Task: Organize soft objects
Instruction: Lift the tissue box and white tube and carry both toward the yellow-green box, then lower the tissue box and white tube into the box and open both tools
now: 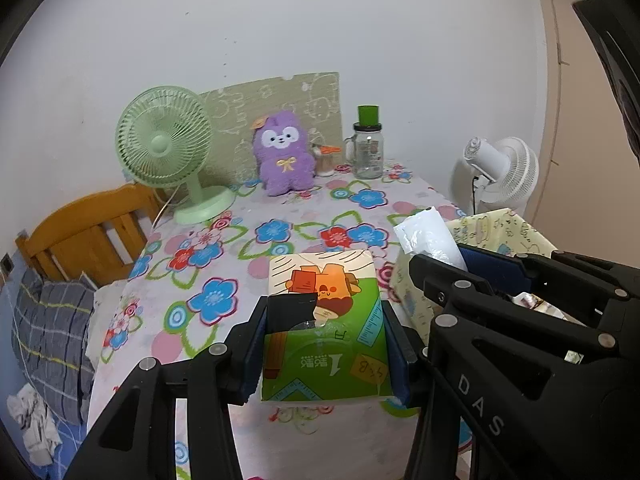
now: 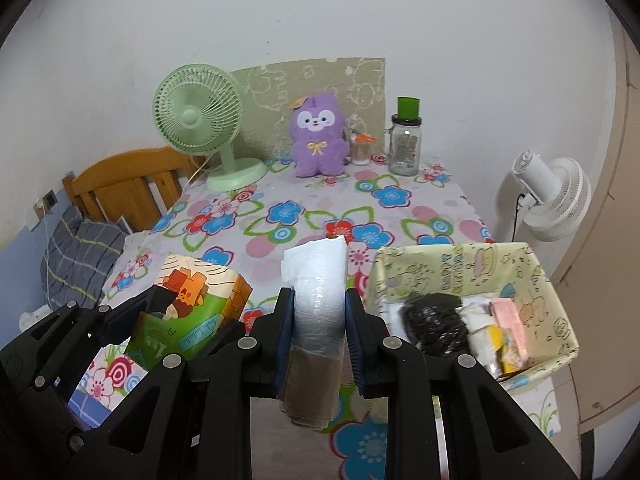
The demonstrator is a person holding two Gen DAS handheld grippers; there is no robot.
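The black body of the right gripper (image 1: 452,264), seen from the left wrist camera, bears the raised letters "DAS"; the tissue pack (image 1: 324,332) clamped in the left gripper (image 1: 324,354) shows a large "1" beside characters too small to read, upside down; its yellow tag carries illegible scribbles.

Lighting: soft, even indoor light, moderately bright; pale wall (image 1: 320,20) uniformly lit. Shadows: faint. Glare: small sheen on tissue pack (image 1: 324,328) wrapper. Distortion: strong fisheye bending, black vignette in corners. Focus: mild softness throughout both views.
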